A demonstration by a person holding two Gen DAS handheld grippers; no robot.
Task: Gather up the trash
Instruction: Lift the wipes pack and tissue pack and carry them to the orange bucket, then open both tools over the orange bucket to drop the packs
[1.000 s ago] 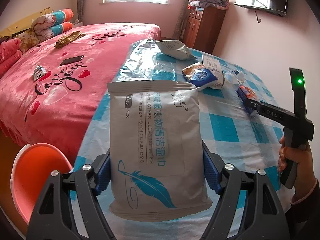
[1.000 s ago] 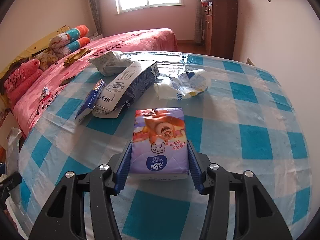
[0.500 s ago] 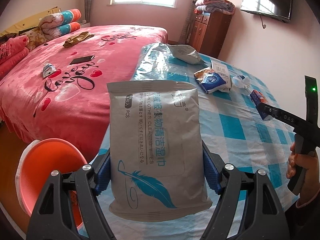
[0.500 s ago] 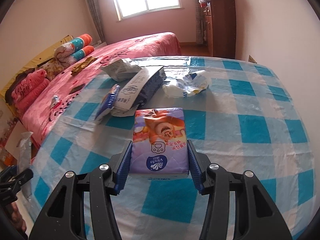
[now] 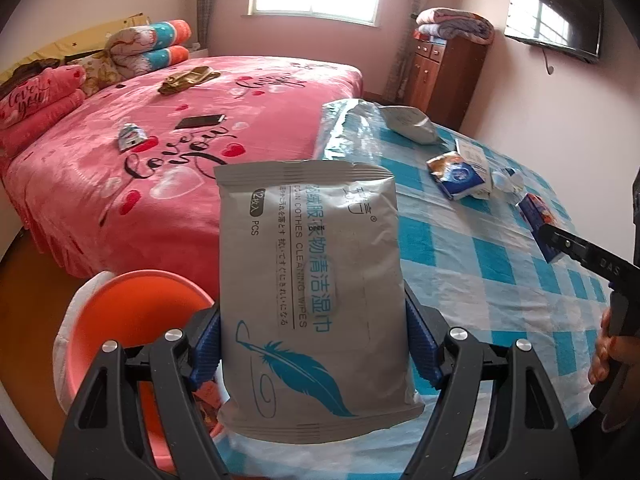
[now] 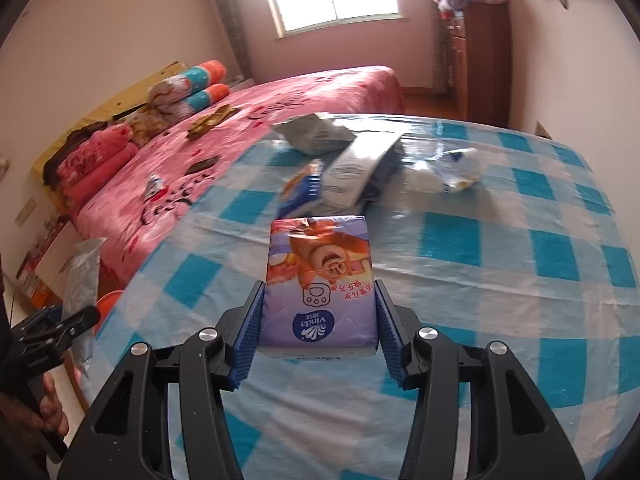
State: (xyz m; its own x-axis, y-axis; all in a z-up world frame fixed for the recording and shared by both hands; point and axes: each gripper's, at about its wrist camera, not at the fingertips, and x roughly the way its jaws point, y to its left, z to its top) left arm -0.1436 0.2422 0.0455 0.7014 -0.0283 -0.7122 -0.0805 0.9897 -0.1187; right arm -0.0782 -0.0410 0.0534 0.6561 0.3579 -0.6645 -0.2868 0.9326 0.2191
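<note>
The left gripper has its jaws closed on a grey wipes pack, held above the desk edge beside an orange bin. The right gripper has its jaws clamped on a purple tissue pack above the desk, with more wrappers lying behind.

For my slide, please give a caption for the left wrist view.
Left gripper carries a grey wipes pack above the orange bin.

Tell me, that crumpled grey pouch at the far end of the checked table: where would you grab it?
I would take the grey pouch across its narrow, flattened end, coming down from above. It lies slumped and partly puffed on the checked table, so its wide middle looks too broad and soft for the fingers, while a pinched edge should hold.
</note>
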